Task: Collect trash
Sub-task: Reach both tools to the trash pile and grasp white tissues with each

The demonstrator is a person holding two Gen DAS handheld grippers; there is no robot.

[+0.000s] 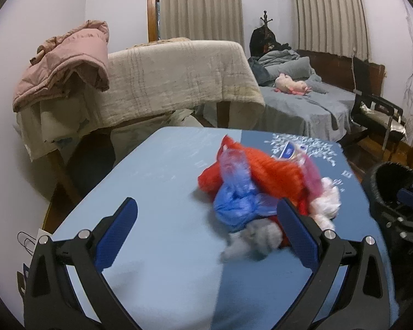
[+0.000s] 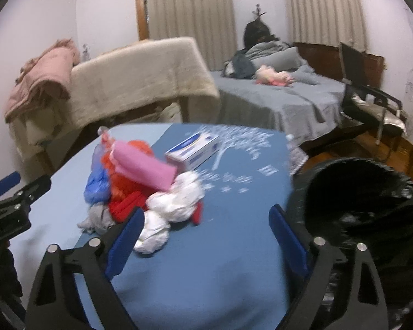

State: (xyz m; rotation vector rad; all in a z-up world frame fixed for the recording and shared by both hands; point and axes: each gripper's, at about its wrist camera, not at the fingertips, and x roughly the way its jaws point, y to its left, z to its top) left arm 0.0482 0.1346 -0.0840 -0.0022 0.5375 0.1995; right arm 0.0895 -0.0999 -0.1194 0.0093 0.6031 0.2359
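A heap of crumpled trash lies on the blue table (image 1: 157, 192): a red bag (image 1: 269, 176), a blue bag (image 1: 236, 206), a grey wad (image 1: 256, 239), white wads (image 2: 176, 200) and a pink sheet (image 2: 143, 167). My left gripper (image 1: 206, 222) is open and empty, its right finger beside the heap's near edge. My right gripper (image 2: 206, 228) is open and empty, its left finger next to a white wad (image 2: 152, 233). A bin lined with a black bag (image 2: 358, 200) stands at the table's right edge. The left gripper also shows in the right wrist view (image 2: 16, 189).
A white and blue box (image 2: 192, 150) sits on the table behind the heap. Beyond the table stand a covered sofa (image 1: 179, 77), a bed (image 1: 303, 104) and a chair (image 1: 377, 110). A paper clip (image 1: 24, 242) lies at the left.
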